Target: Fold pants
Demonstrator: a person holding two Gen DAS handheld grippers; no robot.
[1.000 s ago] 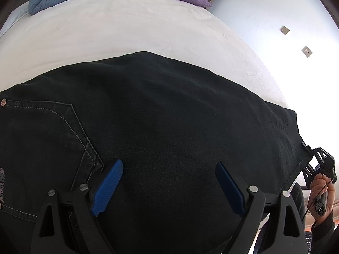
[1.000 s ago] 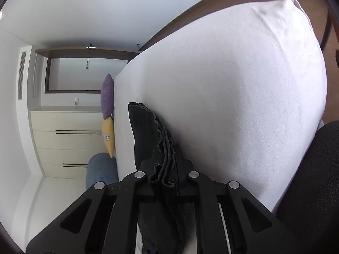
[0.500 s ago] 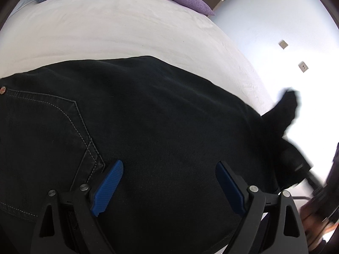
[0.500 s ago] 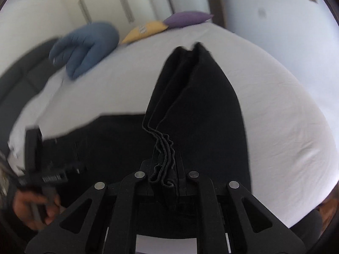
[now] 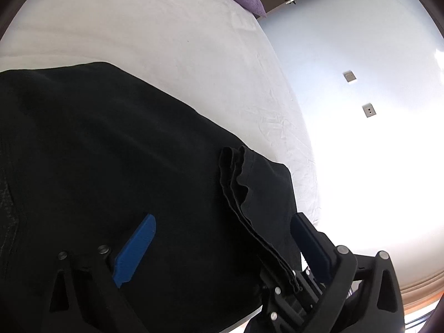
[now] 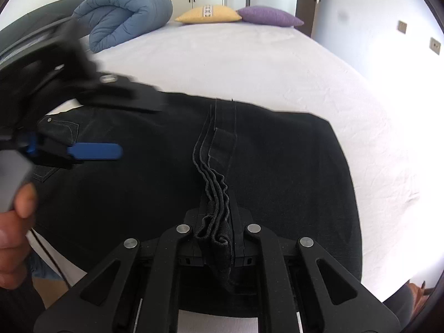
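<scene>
Black pants lie on the white bed, folded over on themselves. My right gripper is shut on the bunched leg hems, holding them low over the upper part of the pants. The hems also show in the left wrist view, with the right gripper at their end. My left gripper is open with blue pads, just above the pants. It also shows at the left of the right wrist view, blurred, near a stitched pocket.
A rolled blue duvet, a yellow pillow and a purple pillow lie at the bed's far end. A white wall with sockets runs along the bed's right side. A door stands beyond the pillows.
My right gripper has carried the leg hems up and over from the bed's right end to the left, laying the legs over the upper pants. The left gripper has stayed open and shifted.
</scene>
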